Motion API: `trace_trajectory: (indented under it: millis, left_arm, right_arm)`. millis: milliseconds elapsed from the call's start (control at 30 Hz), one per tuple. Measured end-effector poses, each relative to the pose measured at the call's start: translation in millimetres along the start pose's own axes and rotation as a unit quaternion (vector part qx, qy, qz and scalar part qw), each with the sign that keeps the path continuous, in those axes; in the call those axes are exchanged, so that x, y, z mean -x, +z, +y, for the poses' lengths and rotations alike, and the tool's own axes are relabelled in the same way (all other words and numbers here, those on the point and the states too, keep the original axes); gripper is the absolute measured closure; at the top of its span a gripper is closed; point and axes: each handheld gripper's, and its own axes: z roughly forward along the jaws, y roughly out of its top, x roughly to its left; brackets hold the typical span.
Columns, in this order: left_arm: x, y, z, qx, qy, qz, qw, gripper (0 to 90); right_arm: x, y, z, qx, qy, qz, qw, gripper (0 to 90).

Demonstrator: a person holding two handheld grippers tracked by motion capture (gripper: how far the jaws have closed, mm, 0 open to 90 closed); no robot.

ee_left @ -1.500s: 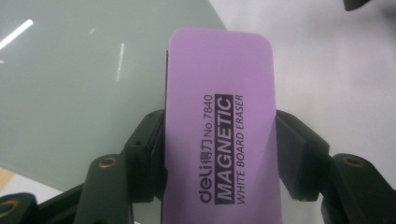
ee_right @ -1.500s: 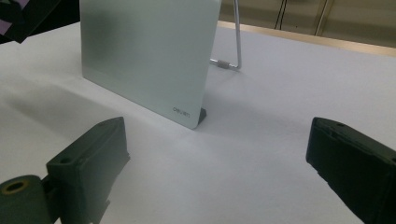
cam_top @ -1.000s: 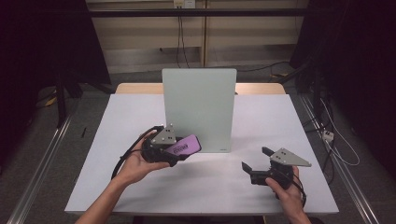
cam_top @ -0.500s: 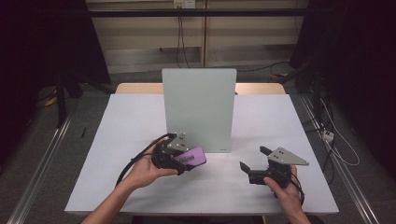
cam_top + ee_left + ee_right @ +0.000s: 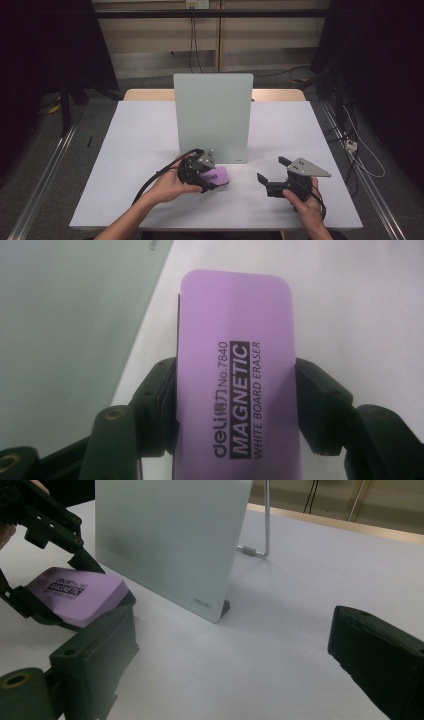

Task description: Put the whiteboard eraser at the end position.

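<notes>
On white table (image 5: 125, 165), purple eraser (image 5: 218, 176) apparently grounded, in left gripper (image 5: 209, 181).

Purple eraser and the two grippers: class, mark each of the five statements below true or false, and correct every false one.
1. The left gripper is clamped on the purple eraser. True.
2. The eraser's label reads "MAGNETIC WHITE BOARD ERASER". True.
3. The right gripper holds a marker pen. False: its jaws stand open with nothing between them.
4. The white board lies flat on the table. False: it stands upright on a stand.
5. The eraser is pressed against the middle of the board. False: it sits low over the table, beside the board's bottom edge.
</notes>
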Motion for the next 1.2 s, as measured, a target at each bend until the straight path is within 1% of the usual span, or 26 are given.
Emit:
trace_trajectory:
  millis: [67, 133, 167, 200, 233, 267, 300, 333, 400, 433, 467, 600, 667, 700, 733, 767, 800, 867, 900, 933, 1000, 1033, 1067, 1133, 1167, 1200]
  left_arm:
    - [0.4, 1.6, 0.6, -0.002, 0.001, 0.005, 1.0, 40.6]
    - [-0.5, 2.5, 0.6, -0.003, -0.001, -0.004, 1.0, 40.5]
    - [-0.1, 3.8, 0.8, -0.003, -0.002, 0.005, 1.0, 40.5]
    - [0.0, 3.9, 1.7, -0.013, -0.002, 0.002, 0.9999, 40.5]
    - [1.5, 4.1, 2.8, -0.019, 0.001, 0.015, 0.9997, 40.4]
    - [0.1, 6.1, 2.0, -0.005, 0.0, 0.002, 1.0, 40.4]
    - [-1.2, 6.0, 2.1, -0.005, -0.004, -0.012, 0.9999, 40.4]
    - [-1.5, 6.4, 2.1, -0.005, -0.007, -0.017, 0.9998, 40.4]
    - [-1.1, 7.9, 1.8, -0.001, -0.007, -0.01, 0.9999, 40.4]
    - [-4.0, 7.7, 1.1, 0.001, -0.011, -0.033, 0.9994, 40.4]
    - [-5.4, 7.5, 0.4, -0.002, -0.017, -0.029, 0.9994, 40.4]
    - [-12.4, 10.5, -4.1, 0.009, -0.036, -0.041, 0.9985, 40.2]
    - [-10.7, 9.6, -2.5, -0.006, -0.022, -0.031, 0.9993, 40.0]
    - [-10.3, 11.5, -2.6, -0.005, -0.018, -0.042, 0.9989, 39.8]
    - [-9.5, 13.2, -2.5, -0.009, -0.012, -0.042, 0.999, 39.4]
    - [-6.6, 11.0, -0.5, -0.031, -0.005, -0.01, 0.9995, 38.9]
    - [-7.1, 13.5, -2.2, -0.01, -0.011, -0.023, 0.9996, 38.9]
    - [-8.4, 12.9, -2.5, -0.009, -0.011, -0.038, 0.9992, 38.8]
    - [-8.2, 12.5, -2.4, -0.012, -0.01, -0.033, 0.9993, 38.7]
    - [-5.7, 10.6, -1.1, -0.029, -0.008, -0.006, 0.9995, 37.6]
    - [-4.6, 10.2, -1.0, -0.029, -0.005, -0.003, 0.9996, 32.2]
    - [-4.0, 12.5, -2.7, -0.006, -0.009, -0.011, 0.9999, 29.3]
    - [-4.2, 10.8, -2.0, -0.011, -0.006, -0.014, 0.9998, 27.3]
    - [-2.7, 10.4, -2.1, 0.003, 0.0, -0.004, 1.0, 19.6]
    - [-0.5, 6.2, 0.1, -0.021, 0.008, 0.036, 0.9991, 17.5]
    - [-2.7, 8.7, -2.3, 0.014, 0.0, 0.008, 0.9999, 14.4]
  right_arm:
    - [0.1, 0.2, 0.1, 0.0, 0.001, 0.0, 1.0, 5.3]
    - [0.2, 0.3, 0.1, 0.0, 0.0, 0.0, 1.0, 5.3]
    - [0.2, 0.4, 0.0, 0.0, 0.0, 0.0, 1.0, 5.3]
    - [0.2, 0.4, -0.1, -0.001, 0.0, 0.001, 1.0, 5.3]
    - [0.0, 0.5, 0.0, -0.001, 0.0, 0.001, 1.0, 5.3]
    - [-0.1, 0.4, -0.1, -0.001, -0.001, 0.001, 1.0, 5.3]
    - [-0.3, 0.1, -0.1, -0.001, -0.001, 0.001, 1.0, 5.3]
    - [-0.3, -0.2, -0.3, 0.0, -0.002, 0.001, 1.0, 5.3]
    - [0.2, -0.9, -0.5, 0.0, 0.0, 0.0, 1.0, 5.3]
    - [0.4, -1.2, -0.6, 0.0, 0.001, 0.0, 1.0, 5.3]
    - [0.3, -1.3, -0.6, 0.0, 0.003, -0.001, 1.0, 5.3]
    - [0.3, -1.9, -1.2, 0.0, 0.0, -0.001, 1.0, 5.3]
    - [0.8, -2.5, -1.7, 0.0, 0.003, -0.001, 1.0, 5.3]
    - [1.1, -2.9, -1.9, -0.001, 0.006, -0.002, 1.0, 5.3]
    - [1.8, -3.1, -2.3, 0.0, 0.006, -0.002, 1.0, 5.3]
    - [2.3, -3.4, -2.6, 0.0, 0.008, -0.002, 1.0, 5.3]
    - [2.7, -3.7, -2.8, 0.001, 0.01, -0.004, 0.9999, 5.3]
    - [3.0, -4.4, -2.8, 0.002, 0.009, -0.004, 1.0, 5.3]
    - [2.9, -4.6, -2.8, 0.001, 0.008, -0.004, 1.0, 5.3]
    - [2.7, -4.4, -2.7, 0.001, 0.008, -0.004, 1.0, 5.3]
    - [2.2, -4.2, -2.5, 0.001, 0.008, -0.004, 1.0, 5.3]
    - [1.9, -4.1, -2.5, 0.001, 0.007, -0.003, 1.0, 5.3]
    - [1.8, -4.1, -2.5, 0.001, 0.007, -0.002, 1.0, 5.3]
    - [2.1, -4.2, -2.7, 0.0, 0.007, -0.003, 1.0, 5.3]
    - [2.4, -4.2, -2.7, 0.0, 0.008, -0.004, 1.0, 5.3]
    - [2.8, -4.0, -2.8, 0.0, 0.008, -0.003, 1.0, 5.3]
